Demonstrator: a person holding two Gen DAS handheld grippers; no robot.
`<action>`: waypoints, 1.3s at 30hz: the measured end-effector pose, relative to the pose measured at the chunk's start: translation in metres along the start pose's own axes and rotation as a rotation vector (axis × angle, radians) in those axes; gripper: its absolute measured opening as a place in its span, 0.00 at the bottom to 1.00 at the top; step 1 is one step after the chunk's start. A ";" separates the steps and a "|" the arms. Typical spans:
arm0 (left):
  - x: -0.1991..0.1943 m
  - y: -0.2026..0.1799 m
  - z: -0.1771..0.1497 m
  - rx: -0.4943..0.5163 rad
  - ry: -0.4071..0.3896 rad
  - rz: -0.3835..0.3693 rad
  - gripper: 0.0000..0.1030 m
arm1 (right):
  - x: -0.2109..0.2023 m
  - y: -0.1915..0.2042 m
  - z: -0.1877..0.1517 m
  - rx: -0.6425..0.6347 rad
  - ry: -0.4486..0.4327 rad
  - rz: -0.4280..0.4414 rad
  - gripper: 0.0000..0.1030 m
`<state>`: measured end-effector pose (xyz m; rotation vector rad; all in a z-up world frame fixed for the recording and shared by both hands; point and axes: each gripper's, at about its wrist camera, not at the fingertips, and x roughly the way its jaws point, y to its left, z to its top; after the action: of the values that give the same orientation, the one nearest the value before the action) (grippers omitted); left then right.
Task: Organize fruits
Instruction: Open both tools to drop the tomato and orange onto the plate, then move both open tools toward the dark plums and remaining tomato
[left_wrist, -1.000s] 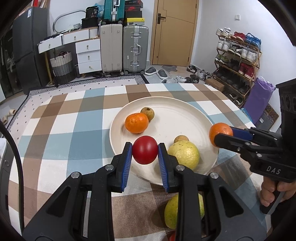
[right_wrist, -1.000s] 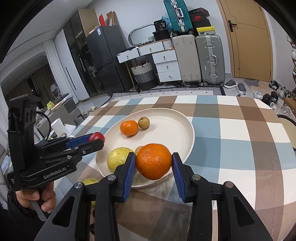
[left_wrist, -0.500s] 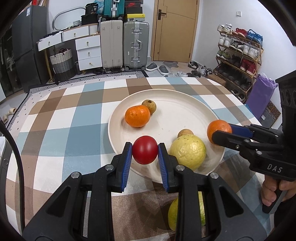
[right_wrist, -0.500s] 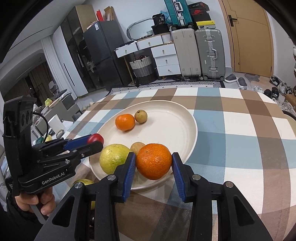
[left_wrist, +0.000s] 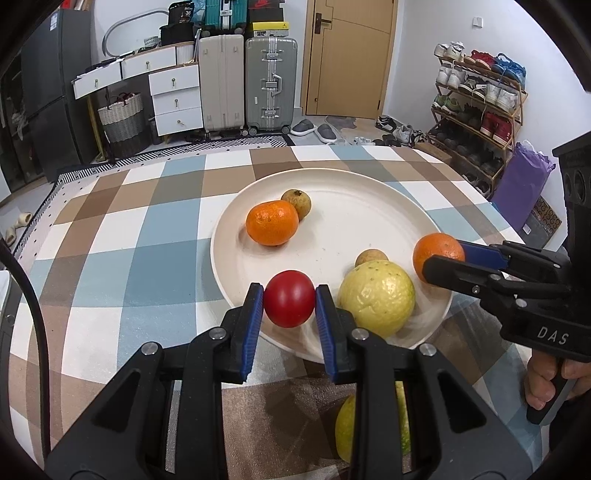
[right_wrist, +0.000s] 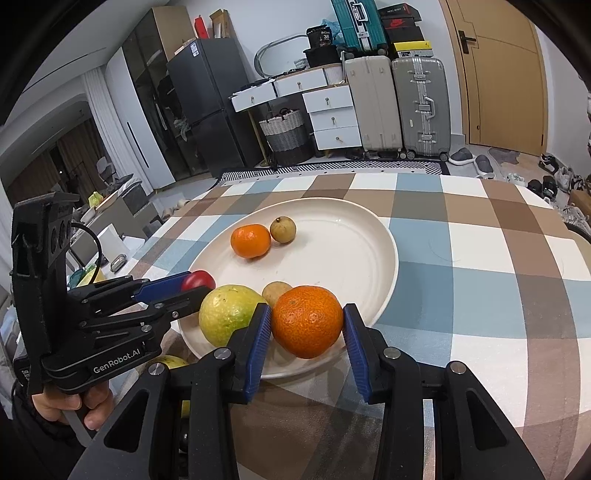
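A cream plate (left_wrist: 351, 195) (right_wrist: 354, 251) sits on the checked tablecloth. On it lie a small orange (left_wrist: 272, 223) (right_wrist: 250, 240), two small brown fruits (left_wrist: 296, 199) (left_wrist: 371, 256) and a large yellow-green fruit (left_wrist: 376, 298) (right_wrist: 227, 309). My left gripper (left_wrist: 289, 304) is shut on a red tomato (left_wrist: 289, 303) over the plate's near rim. My right gripper (right_wrist: 307, 326) is shut on an orange (right_wrist: 307, 321) (left_wrist: 436, 254) over the plate's right rim. Another yellow-green fruit (left_wrist: 345, 424) lies on the cloth under my left gripper, partly hidden.
The table's far edge (left_wrist: 258, 147) gives onto a room with suitcases (left_wrist: 271, 85), white drawers (left_wrist: 177, 99) and a shoe rack (left_wrist: 476, 110). A purple bag (left_wrist: 521, 184) stands off the right edge.
Both grippers have moved forward over the plate with their fruits still held. The plate and its fruits appear larger and closer.
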<state>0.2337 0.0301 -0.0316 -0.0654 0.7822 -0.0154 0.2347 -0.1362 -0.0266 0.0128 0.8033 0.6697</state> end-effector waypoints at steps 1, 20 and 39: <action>0.000 0.000 0.000 -0.004 -0.004 -0.002 0.25 | 0.000 0.000 0.000 0.000 0.000 0.000 0.39; -0.059 0.010 -0.014 -0.072 -0.110 0.000 0.88 | -0.037 0.018 -0.009 -0.027 -0.078 -0.026 0.96; -0.107 -0.005 -0.056 -0.023 -0.150 0.007 0.99 | -0.054 0.031 -0.038 -0.082 -0.038 -0.019 1.00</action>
<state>0.1183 0.0257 0.0040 -0.0843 0.6329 0.0049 0.1653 -0.1505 -0.0102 -0.0561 0.7378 0.6821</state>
